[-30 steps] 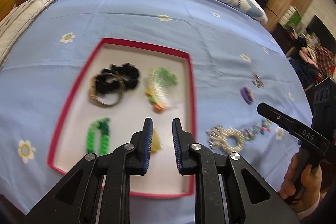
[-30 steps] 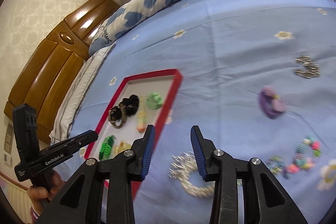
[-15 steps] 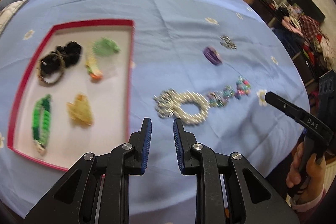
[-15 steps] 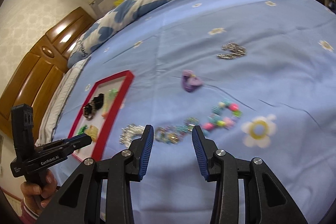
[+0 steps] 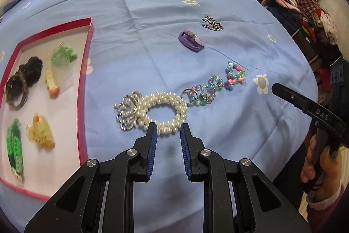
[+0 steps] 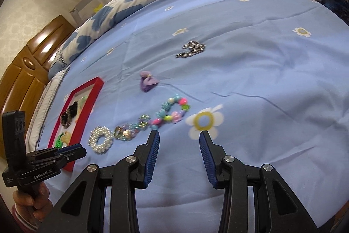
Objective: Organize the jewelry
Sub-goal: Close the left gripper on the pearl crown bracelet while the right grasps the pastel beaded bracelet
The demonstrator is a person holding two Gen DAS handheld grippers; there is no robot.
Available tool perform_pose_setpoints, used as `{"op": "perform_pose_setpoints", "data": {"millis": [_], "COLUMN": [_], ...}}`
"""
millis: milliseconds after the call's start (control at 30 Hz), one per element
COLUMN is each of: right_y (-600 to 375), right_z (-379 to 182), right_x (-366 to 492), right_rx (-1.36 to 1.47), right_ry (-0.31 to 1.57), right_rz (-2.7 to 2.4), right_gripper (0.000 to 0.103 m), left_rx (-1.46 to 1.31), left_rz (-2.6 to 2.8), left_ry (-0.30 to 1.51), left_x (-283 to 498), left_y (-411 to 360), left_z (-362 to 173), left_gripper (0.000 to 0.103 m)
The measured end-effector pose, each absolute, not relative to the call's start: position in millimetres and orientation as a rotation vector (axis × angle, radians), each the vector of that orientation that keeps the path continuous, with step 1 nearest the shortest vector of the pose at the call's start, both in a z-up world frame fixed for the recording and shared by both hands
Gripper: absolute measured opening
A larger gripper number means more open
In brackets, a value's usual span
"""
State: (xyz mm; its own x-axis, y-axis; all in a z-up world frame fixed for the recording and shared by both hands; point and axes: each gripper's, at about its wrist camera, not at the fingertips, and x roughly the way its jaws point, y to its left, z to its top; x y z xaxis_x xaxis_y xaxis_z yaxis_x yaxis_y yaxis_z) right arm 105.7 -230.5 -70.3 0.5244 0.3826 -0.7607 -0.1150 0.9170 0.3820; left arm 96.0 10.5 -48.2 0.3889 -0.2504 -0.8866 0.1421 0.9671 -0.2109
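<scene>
Left gripper (image 5: 167, 126) spread a little, holding nothing, tips just at the near edge of the pearl bracelet (image 5: 162, 109) with its silver crown. Right gripper (image 6: 179, 134) spread wide, holding nothing, low over the blue bedsheet (image 6: 250, 62). Beside the pearls, in a row: bead chain (image 5: 204, 91), colorful bead bracelet (image 6: 173, 111). Farther back: purple hair tie (image 5: 191, 41), silver chain (image 5: 212, 23). Red tray (image 5: 84, 84) on the left with hair things inside.
</scene>
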Motion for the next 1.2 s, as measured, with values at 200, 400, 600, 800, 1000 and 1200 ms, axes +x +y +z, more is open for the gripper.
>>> {"op": "perform_pose_setpoints", "data": {"millis": [200, 400, 600, 800, 1000, 1200], "right_y": [-222.8, -204.8, -197.4, -188.9, -191.5, -192.0], "right_z": [-75.6, -86.6, -101.8, -113.4, -110.8, -94.6], "right_x": [117.9, 135.3, 153.1, 156.4, 155.9, 146.9], "right_rx": [0.301, 0.263, 0.230, 0.189, 0.199, 0.240], "right_ry": [0.984, 1.009, 1.038, 1.023, 1.012, 0.982], "right_rz": [0.335, 0.356, 0.344, 0.347, 0.341, 0.380], "right_gripper": [0.041, 0.041, 0.041, 0.040, 0.012, 0.012], "left_rx": [-0.070, -0.045, -0.003, 0.008, -0.048, -0.121], "left_rz": [-0.276, -0.319, -0.319, -0.328, -0.332, -0.339], "left_ry": [1.160, 1.192, 1.212, 1.197, 1.178, 1.123], "left_x": [112.0, 118.4, 123.1, 120.4, 116.0, 104.6], "left_y": [2.5, -5.6, -13.6, -12.5, -6.3, 6.8], "left_z": [-58.2, -71.7, -87.0, -88.1, -78.4, -53.3], "left_gripper": [0.025, 0.033, 0.039, 0.011, 0.009, 0.009]}}
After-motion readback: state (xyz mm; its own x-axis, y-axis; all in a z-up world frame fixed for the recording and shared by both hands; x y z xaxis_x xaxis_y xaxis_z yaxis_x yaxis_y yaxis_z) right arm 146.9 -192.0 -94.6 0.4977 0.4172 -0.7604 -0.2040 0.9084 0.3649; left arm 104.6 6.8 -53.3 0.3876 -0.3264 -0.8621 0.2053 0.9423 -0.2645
